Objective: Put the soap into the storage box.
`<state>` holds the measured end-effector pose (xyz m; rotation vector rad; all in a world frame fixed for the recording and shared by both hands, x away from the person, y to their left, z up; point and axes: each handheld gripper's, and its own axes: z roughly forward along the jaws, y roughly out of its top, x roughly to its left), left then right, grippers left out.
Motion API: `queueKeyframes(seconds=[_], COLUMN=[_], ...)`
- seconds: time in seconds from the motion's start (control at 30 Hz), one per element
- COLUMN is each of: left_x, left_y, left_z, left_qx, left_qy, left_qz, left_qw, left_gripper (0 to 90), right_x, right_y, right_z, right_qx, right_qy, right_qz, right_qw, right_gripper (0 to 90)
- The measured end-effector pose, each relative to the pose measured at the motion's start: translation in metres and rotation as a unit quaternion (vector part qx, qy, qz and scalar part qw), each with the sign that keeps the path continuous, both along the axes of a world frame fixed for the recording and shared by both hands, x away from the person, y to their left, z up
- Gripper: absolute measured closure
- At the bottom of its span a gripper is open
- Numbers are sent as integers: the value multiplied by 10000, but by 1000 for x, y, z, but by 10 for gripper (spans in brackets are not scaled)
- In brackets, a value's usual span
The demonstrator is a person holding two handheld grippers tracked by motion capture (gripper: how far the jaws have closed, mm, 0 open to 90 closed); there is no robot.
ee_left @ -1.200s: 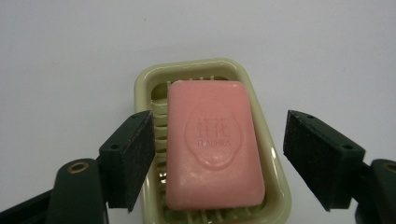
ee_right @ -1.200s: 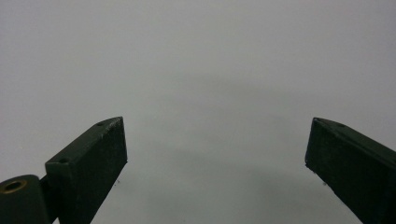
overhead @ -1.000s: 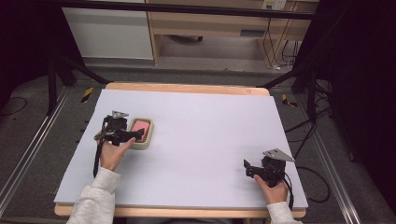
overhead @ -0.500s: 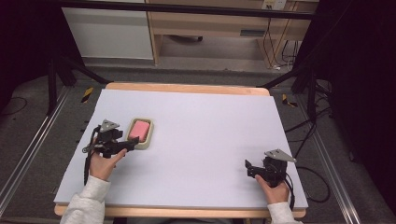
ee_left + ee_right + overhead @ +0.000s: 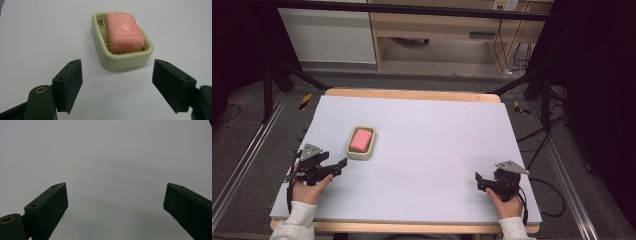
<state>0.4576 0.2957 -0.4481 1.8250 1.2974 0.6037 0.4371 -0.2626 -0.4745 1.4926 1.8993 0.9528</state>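
Observation:
A pink soap bar (image 5: 361,139) (image 5: 124,32) lies in a cream soap dish (image 5: 360,153) (image 5: 122,62) on the left half of the white table. My left gripper (image 5: 339,166) (image 5: 117,86) sits near the front left, a short way in front of the dish, open with nothing between its jaws. At the front right, my right gripper (image 5: 478,181) (image 5: 116,207) rests low over the bare table, open and empty, pointing left.
The white table top (image 5: 437,140) has a wooden rim along its far edge (image 5: 412,94). Metal floor rails (image 5: 242,165) run along both sides. Shelving (image 5: 437,30) and cables (image 5: 512,55) stand beyond the far edge.
My left gripper has drawn back from the soap dish toward the front left, leaving soap and dish in place. The right gripper has barely moved.

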Motion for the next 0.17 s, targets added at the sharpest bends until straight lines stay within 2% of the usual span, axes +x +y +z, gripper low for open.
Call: queueKeyframes(seconds=[0.17], left_x=[-3], left_y=[12], left_z=[-7], left_qx=[-39], left_qy=[52], left_qz=[180], left_qw=[9998], left_gripper=[240], right_x=[0], right_y=[-2], right_z=[0], right_qx=[-35], right_qy=[4], right_qz=[-38], right_qw=[10000], right_gripper=[58])
